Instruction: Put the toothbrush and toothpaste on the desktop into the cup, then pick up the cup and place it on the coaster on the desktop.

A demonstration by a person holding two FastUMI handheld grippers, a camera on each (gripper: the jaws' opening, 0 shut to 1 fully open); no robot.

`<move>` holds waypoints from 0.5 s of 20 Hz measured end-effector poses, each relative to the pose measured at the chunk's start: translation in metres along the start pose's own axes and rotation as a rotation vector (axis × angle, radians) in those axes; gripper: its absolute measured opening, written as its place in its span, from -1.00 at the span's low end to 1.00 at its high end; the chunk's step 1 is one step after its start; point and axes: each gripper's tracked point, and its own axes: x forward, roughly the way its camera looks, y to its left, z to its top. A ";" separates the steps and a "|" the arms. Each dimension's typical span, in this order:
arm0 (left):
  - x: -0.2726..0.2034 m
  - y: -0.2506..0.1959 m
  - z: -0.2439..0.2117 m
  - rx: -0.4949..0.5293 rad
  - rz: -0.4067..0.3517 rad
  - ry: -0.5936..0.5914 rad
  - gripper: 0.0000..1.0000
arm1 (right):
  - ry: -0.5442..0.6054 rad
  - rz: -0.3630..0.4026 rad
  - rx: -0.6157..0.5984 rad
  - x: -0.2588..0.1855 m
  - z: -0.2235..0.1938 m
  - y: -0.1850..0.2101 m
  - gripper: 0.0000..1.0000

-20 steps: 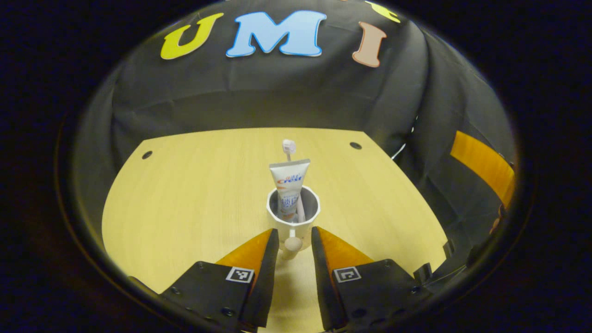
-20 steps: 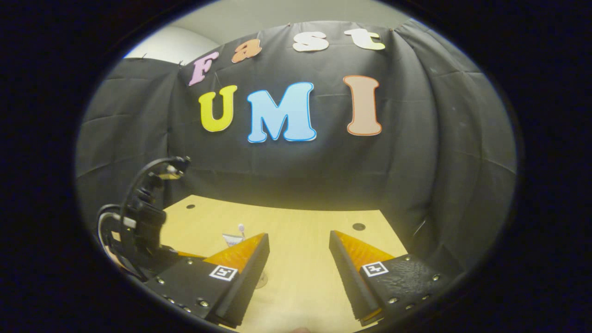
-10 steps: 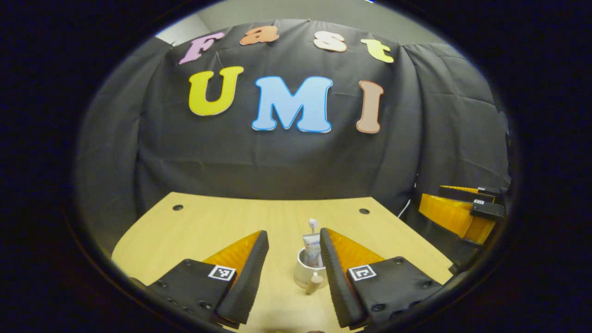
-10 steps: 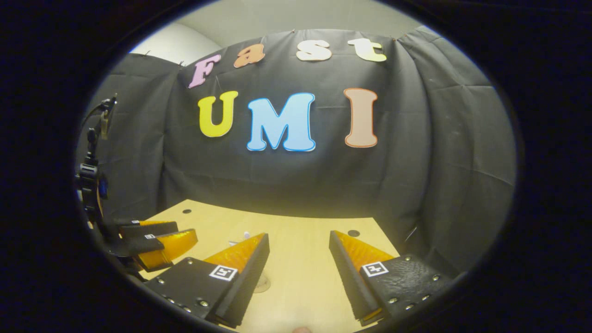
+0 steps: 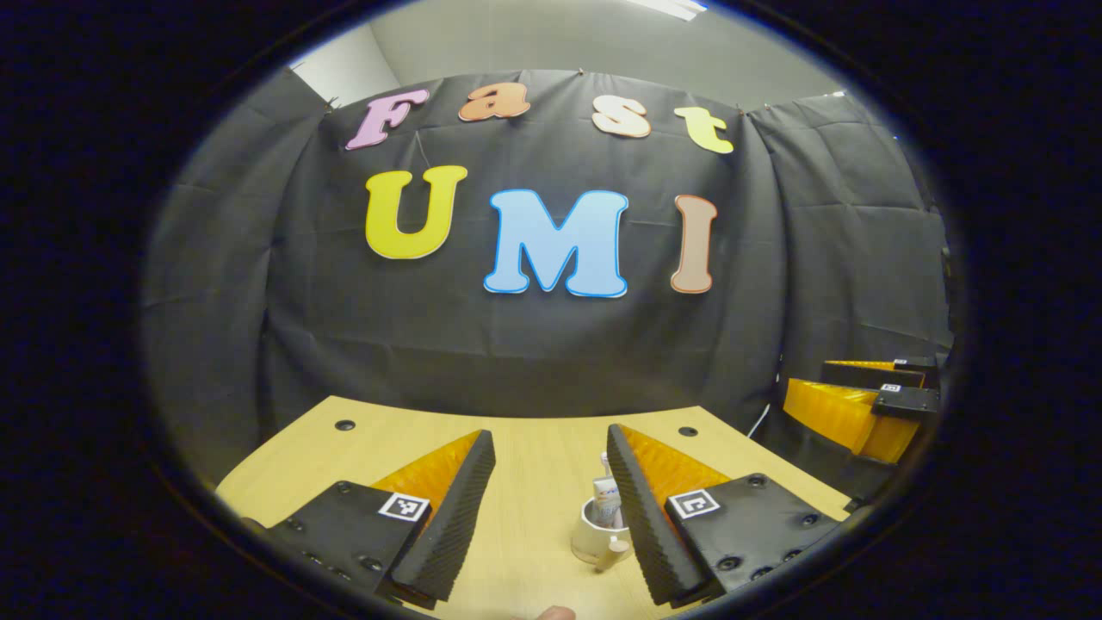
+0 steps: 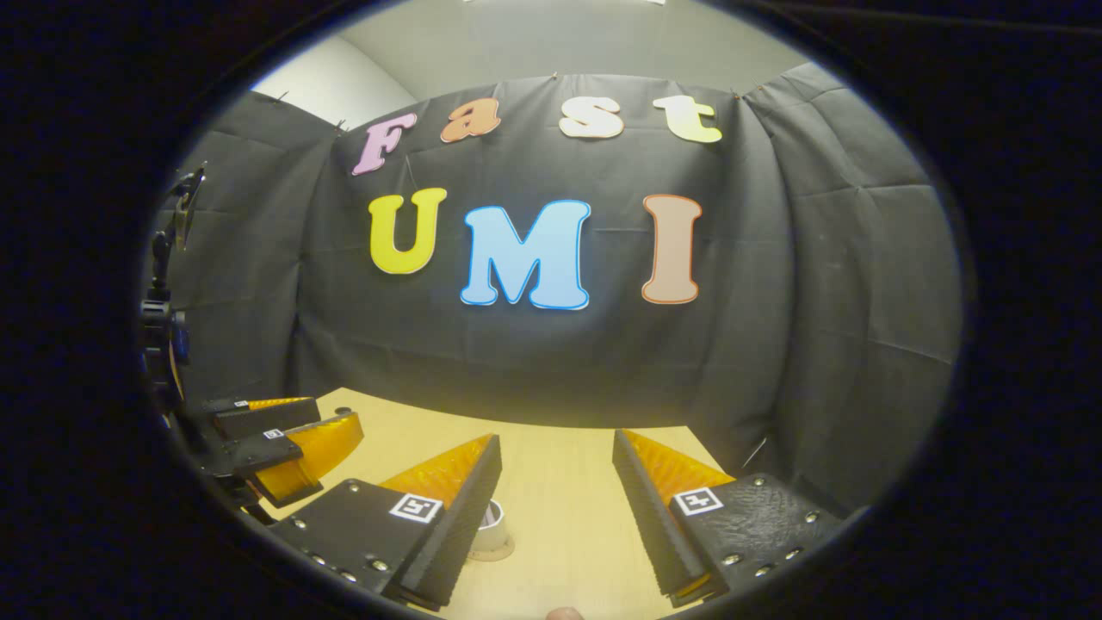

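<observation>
The white ceramic cup with a handle (image 5: 596, 542) stands on the pale wooden counter (image 5: 534, 465), toward its near edge, with the white toothpaste tube (image 5: 608, 502) upright inside it. A slim white stem beside the tube looks like the toothbrush, though it is too small to be sure. The left gripper (image 5: 551, 508) hangs above the counter with its fingers spread and empty, the cup low between them. The right gripper (image 6: 555, 508) is likewise released and holds nothing. In the right gripper view the cup (image 6: 491, 532) sits on a round tan coaster (image 6: 492, 551). Judging by this, placement looks complete; what remains is drawing both grippers clear without nudging the cup.
</observation>
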 end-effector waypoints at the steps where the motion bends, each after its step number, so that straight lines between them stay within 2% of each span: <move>1: 0.001 -0.001 0.000 0.001 -0.003 -0.006 0.67 | -0.006 -0.008 0.007 -0.001 0.002 0.001 0.65; 10: 0.001 0.009 0.011 0.024 0.011 -0.041 0.72 | -0.062 -0.040 -0.007 0.000 0.016 0.013 0.65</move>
